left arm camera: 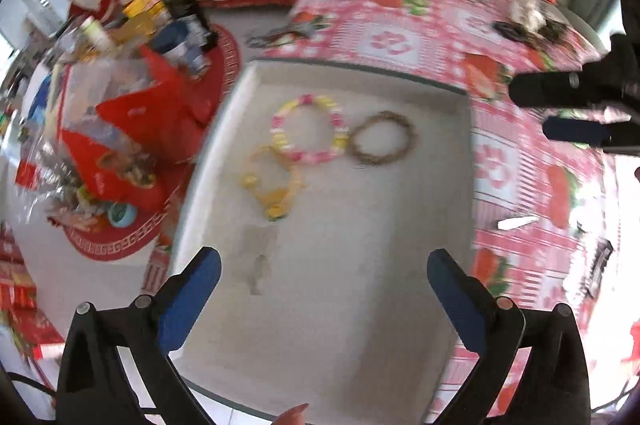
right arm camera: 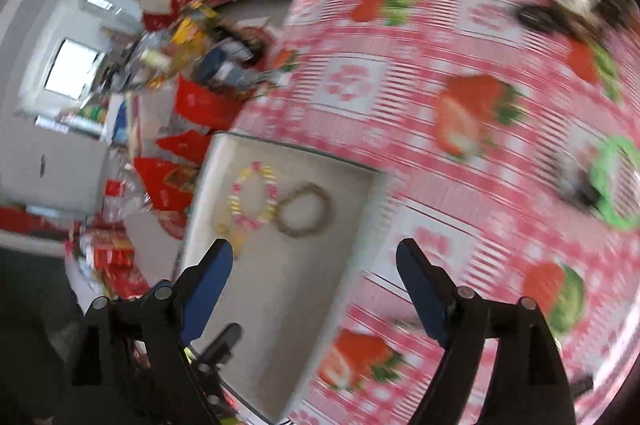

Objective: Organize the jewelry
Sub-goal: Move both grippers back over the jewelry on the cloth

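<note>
I count three bracelets lying flat in the shallow white rectangular tray (left arm camera: pixel 420 305), all bunched toward its far half. The middle one is a beaded ring of pink, white and yellow beads (left arm camera: pixel 308 129); just to its right, rim against rim, lies a brown woven ring (left arm camera: pixel 382 138); on the near-left a yellow bracelet with small charms (left arm camera: pixel 269 185) overlaps the beaded one's edge. The first two are plain circles with no long axis to speak of. The yellow one is stretched somewhat, its long axis running from the far left toward me, charm end nearest.

The tray sits at the left edge of a table covered by a pink-and-white checked cloth printed with strawberries (left arm camera: pixel 400 9), its long side running away from me. On that cloth, off to my right in the right wrist view, I see one green ring (right arm camera: pixel 614 181), too blurred to describe further.

My left gripper (left arm camera: pixel 324 289) hangs above the tray's near half with its two blue-padded fingers spread wide, nothing between them. My right gripper (right arm camera: pixel 314 283) straddles the tray's right rim, fingers likewise apart and empty.
</note>
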